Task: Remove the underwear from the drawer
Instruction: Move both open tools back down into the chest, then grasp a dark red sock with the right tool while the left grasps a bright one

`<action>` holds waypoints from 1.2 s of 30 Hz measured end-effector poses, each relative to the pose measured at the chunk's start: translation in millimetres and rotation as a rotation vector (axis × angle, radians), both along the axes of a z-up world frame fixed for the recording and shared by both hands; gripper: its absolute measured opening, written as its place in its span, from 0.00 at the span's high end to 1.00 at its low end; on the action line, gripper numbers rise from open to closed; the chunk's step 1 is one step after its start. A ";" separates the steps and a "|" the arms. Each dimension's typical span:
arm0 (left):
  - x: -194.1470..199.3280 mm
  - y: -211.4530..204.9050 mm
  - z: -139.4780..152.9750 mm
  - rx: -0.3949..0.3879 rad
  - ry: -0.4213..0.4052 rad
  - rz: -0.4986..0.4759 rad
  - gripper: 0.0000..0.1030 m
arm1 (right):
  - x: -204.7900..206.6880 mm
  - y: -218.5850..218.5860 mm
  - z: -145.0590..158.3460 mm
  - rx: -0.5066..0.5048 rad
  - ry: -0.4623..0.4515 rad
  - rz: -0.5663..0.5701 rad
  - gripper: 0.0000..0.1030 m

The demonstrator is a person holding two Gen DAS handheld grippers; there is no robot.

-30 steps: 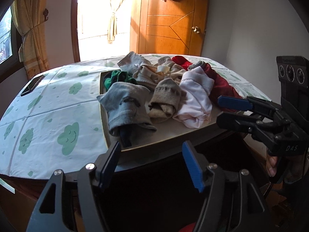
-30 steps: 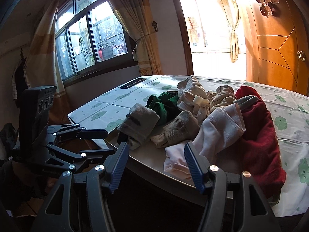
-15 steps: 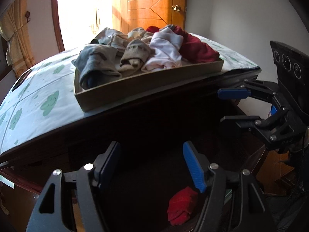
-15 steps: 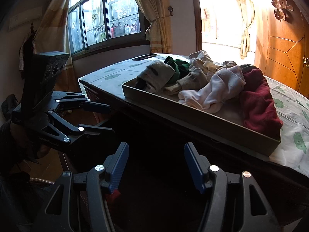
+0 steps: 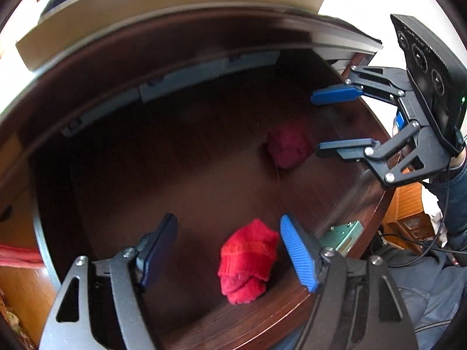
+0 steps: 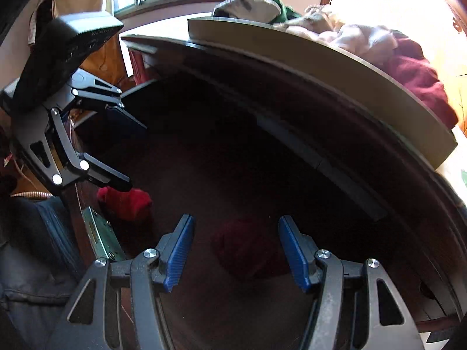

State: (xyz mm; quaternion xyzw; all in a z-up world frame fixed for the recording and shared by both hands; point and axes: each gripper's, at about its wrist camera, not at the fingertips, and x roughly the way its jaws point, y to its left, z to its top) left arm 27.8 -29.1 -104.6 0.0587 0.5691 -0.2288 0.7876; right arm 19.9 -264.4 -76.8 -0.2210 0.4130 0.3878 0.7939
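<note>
the left claw (image 5: 229,250) points steeply down into the open dark wooden drawer (image 5: 204,175), its blue pads (image 5: 297,250) spreading apart at this moment and pressing on nothing. a bright red rolled piece of underwear (image 5: 248,262) lies on the drawer floor close to the front edge and shows in the gap between those pads, untouched by either one. the right claw (image 6: 235,248) also aims down into the drawer, released and empty, with its blue pads (image 6: 179,252) standing apart. a darker red bundle (image 6: 251,248) lies on the drawer floor beneath the gap, in shadow and blurred; the pads are not on it. in the left wrist view this darker bundle (image 5: 287,147) sits toward the back right part of the drawer floor, just beside the lower finger of the right claw (image 5: 332,122). in the right wrist view the bright red piece (image 6: 125,201) lies near the front left corner, under the left claw (image 6: 128,153). above the drawer, on the edge of the bench, stands a shallow tray (image 6: 321,61) piled with folded clothes (image 6: 350,35) in white, beige, green and dark red. a metal lock plate (image 5: 341,236) sits on the drawer front.
</note>
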 end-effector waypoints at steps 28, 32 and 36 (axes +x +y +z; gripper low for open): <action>14.9 -4.8 -54.7 -0.072 0.410 0.000 0.25 | 34.3 29.0 -53.5 -0.205 0.225 0.053 0.40; 19.4 -7.4 -63.6 -0.075 0.439 -0.001 0.25 | 49.9 37.2 -60.1 -0.218 0.236 0.050 0.40; 23.5 -7.1 -69.2 -0.063 0.460 0.010 0.25 | 53.5 41.8 -74.2 -0.261 0.245 0.045 0.40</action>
